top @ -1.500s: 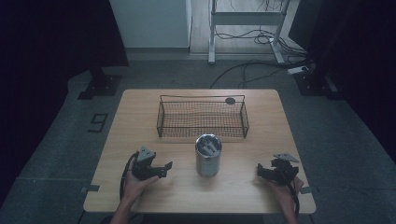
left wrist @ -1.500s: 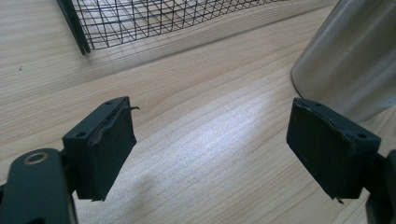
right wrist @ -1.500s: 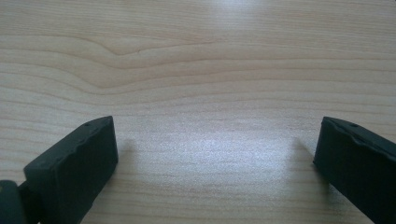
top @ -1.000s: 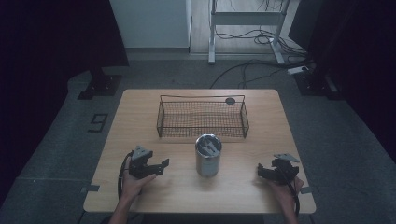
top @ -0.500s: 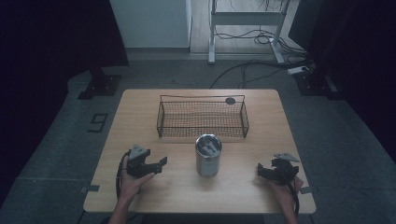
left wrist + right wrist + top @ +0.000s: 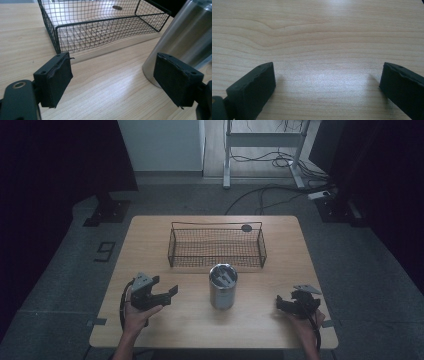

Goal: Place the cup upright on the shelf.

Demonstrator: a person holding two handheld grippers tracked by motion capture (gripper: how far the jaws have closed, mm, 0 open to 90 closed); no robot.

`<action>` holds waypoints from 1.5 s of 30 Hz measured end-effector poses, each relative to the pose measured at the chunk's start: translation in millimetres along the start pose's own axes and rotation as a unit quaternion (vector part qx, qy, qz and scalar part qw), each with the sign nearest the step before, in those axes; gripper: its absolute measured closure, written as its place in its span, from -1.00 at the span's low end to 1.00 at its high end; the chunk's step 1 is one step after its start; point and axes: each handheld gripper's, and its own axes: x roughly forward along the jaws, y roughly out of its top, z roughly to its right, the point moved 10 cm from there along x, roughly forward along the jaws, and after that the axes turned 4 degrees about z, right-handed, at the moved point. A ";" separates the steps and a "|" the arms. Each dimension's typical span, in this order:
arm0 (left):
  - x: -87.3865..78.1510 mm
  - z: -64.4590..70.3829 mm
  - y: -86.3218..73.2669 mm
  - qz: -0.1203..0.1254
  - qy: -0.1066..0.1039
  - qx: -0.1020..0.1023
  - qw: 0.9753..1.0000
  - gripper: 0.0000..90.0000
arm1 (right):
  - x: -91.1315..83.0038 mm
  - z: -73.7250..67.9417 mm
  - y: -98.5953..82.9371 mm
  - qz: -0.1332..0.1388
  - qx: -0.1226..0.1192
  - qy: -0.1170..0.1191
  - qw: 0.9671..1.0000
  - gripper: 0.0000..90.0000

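A steel tumbler (image 6: 223,287) stands upright at the table's middle, just in front of a black wire basket (image 6: 216,245); something pale lies in its open top, too small to tell. My left gripper (image 6: 166,286) is held left of the tumbler, open, pointing toward it. In the left gripper view the left gripper (image 6: 116,80) is wide open over bare wood, with the tumbler (image 6: 185,42) beside its right pad and the basket (image 6: 100,32) ahead. My right gripper (image 6: 281,304) rests near the front right, apart from the tumbler. The right gripper (image 6: 327,85) is open over plain wood.
The wooden table (image 6: 150,235) has bare surface on both sides of the basket. A small dark disc (image 6: 246,227) shows at the basket's far right corner; I cannot tell if it lies inside or behind. Beyond the table are floor cables and a metal stand.
My left gripper has drifted slightly to the left and away from the front edge. The right gripper, tumbler and basket have not moved.
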 end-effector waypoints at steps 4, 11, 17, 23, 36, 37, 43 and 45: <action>0.3 2.9 3.8 0.002 -0.005 0.003 1.000 -0.66 | 0.0 0.0 0.0 0.000 0.000 0.000 1.000 -1.00; -0.4 19.6 15.2 0.010 -0.027 0.016 0.999 -0.66 | 0.0 0.1 0.0 0.000 0.000 0.000 1.000 -1.00; 4.8 33.8 21.9 0.007 -0.042 0.030 0.999 -0.67 | 0.0 0.2 0.0 0.000 0.000 0.000 1.000 -1.00; 14.5 46.5 22.1 0.002 -0.053 0.036 0.998 -0.69 | 0.1 0.3 0.0 0.000 0.000 -0.001 1.000 -1.00; 29.6 74.0 21.0 -0.007 -0.085 0.045 0.995 -0.75 | 0.1 1.2 0.0 0.000 0.001 -0.004 1.000 -1.00; 30.5 76.2 20.6 -0.008 -0.088 0.047 0.995 -0.76 | 0.0 1.1 0.0 0.000 0.002 -0.004 1.000 -1.00; 40.1 88.1 16.4 -0.021 -0.098 0.058 0.993 -0.84 | 0.1 1.5 0.0 0.000 0.001 -0.005 1.000 -1.00; 44.4 90.8 15.2 -0.025 -0.097 0.060 0.993 -0.86 | 0.1 1.6 0.1 0.000 0.002 -0.005 1.000 -1.00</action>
